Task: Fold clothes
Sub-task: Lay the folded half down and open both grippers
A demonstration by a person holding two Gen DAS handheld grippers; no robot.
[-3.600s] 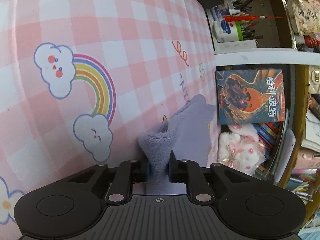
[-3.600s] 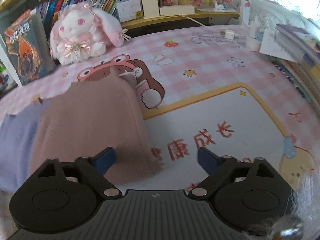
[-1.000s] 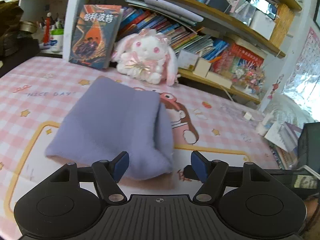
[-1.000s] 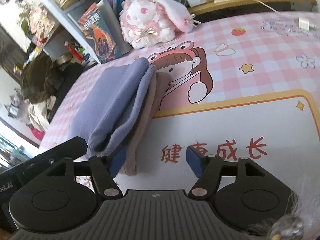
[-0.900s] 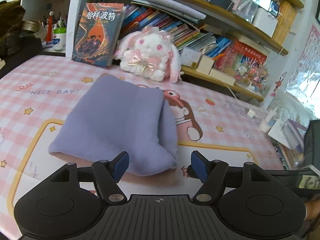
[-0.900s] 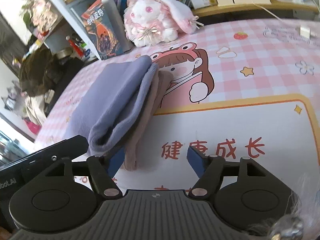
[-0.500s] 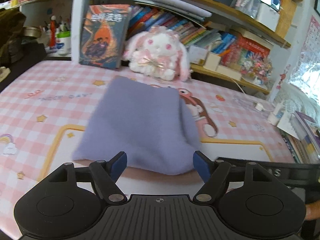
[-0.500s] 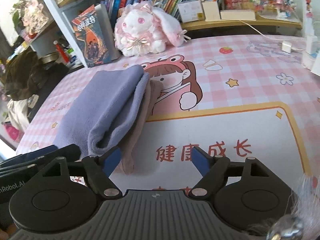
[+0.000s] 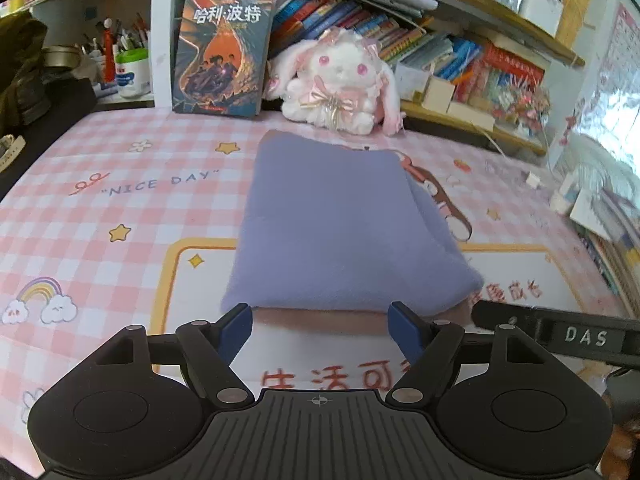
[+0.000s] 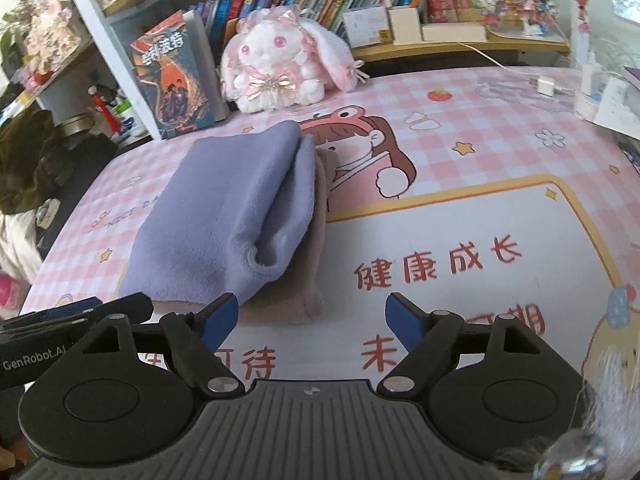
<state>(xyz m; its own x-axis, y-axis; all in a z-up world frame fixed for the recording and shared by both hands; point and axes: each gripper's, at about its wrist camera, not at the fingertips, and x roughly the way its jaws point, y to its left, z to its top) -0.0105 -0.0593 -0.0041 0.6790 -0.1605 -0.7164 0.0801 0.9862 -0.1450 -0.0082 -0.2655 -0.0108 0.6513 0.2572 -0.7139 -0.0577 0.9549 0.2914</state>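
A purple cloth [image 9: 340, 232], folded, is lying on top of a brown cloth [image 10: 292, 292], also folded, in the middle of the tabletop [image 9: 120, 200], which is wearing a pink checked cover. The left gripper [image 9: 320, 326] is hovering just near the front edge of the pile with its jaws released and holding nothing. The right gripper [image 10: 312, 316] is waiting at the right near corner, jaws spread wide too. A plush rabbit [image 9: 340, 80] and a book [image 9: 222, 46] are standing at the far side.

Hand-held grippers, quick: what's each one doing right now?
Left hand-held gripper: open, holding nothing.
Right hand-held gripper: open, holding nothing.
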